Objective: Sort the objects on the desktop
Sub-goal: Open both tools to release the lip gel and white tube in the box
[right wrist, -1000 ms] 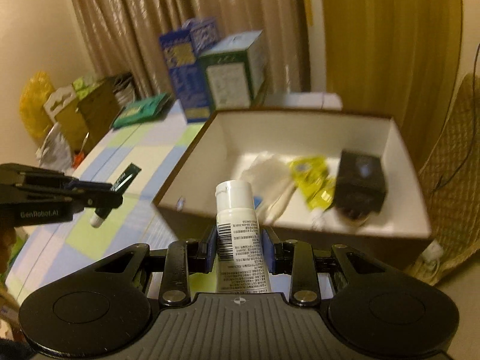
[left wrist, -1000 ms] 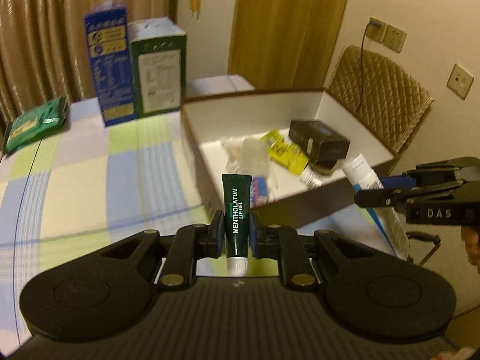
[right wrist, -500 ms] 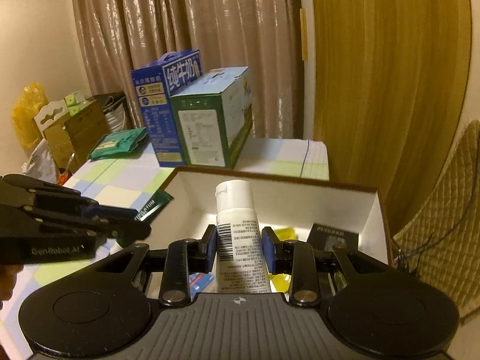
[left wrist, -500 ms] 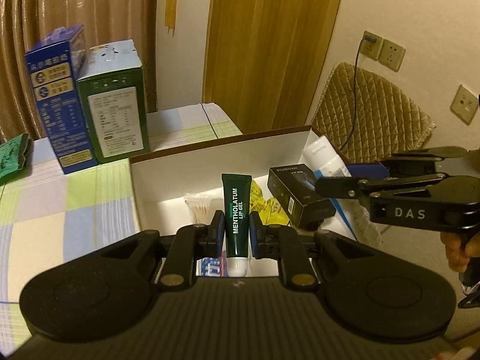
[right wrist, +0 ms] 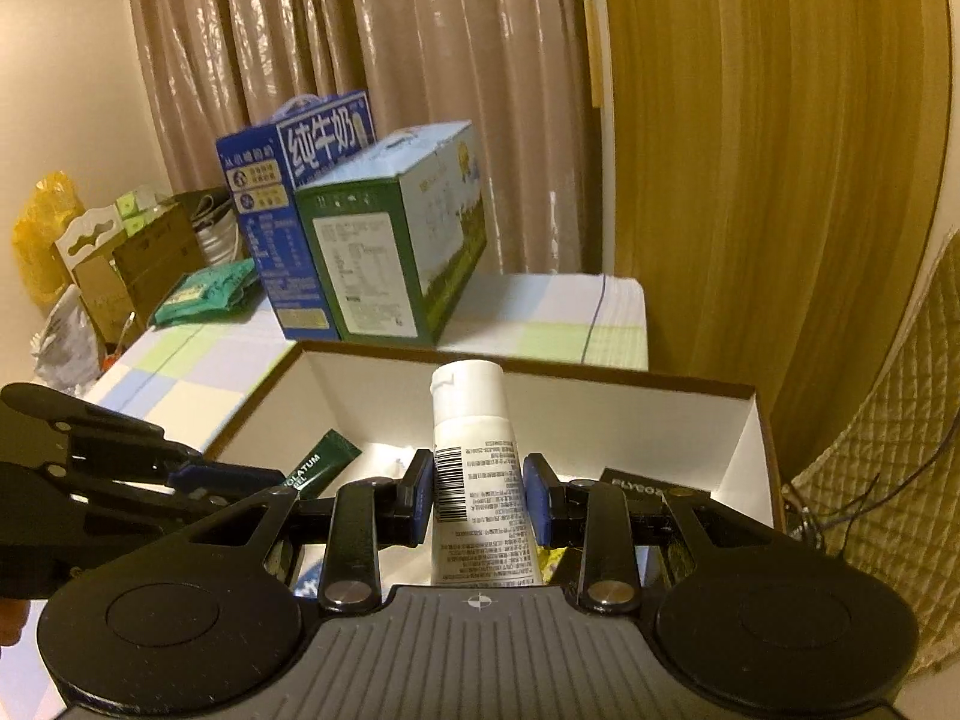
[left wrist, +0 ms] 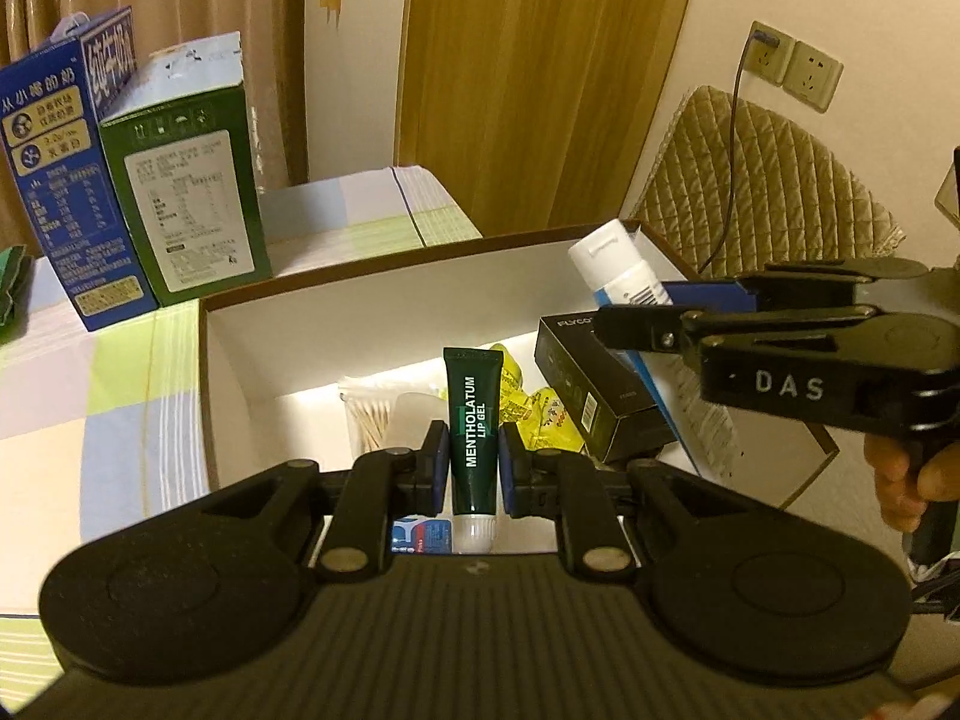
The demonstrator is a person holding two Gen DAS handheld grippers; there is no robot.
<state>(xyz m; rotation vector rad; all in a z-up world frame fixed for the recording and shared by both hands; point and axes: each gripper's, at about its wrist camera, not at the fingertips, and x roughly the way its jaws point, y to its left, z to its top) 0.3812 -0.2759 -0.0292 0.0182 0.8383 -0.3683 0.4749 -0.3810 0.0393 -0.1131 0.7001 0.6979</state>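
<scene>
Carried in from beside the surface to above the open white box (left wrist: 384, 324). Left tongs (left wrist: 474, 471) clenched on the green lip gel tube (left wrist: 474, 420), over the cotton swabs (left wrist: 369, 420) and yellow packets (left wrist: 540, 414). Right tongs (right wrist: 478, 498) clenched on the white tube (right wrist: 480, 468), over the black carton (left wrist: 591, 384). Best lowered close to a bare patch of box floor before letting go, tongs kept apart.

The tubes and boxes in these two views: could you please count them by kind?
Tubes: 2, lip gel tube and white tube, each gripped.
Tall cartons: 2, blue carton, green carton.
Black box: 1.
Open tray box: 1.
Total: 6.
</scene>
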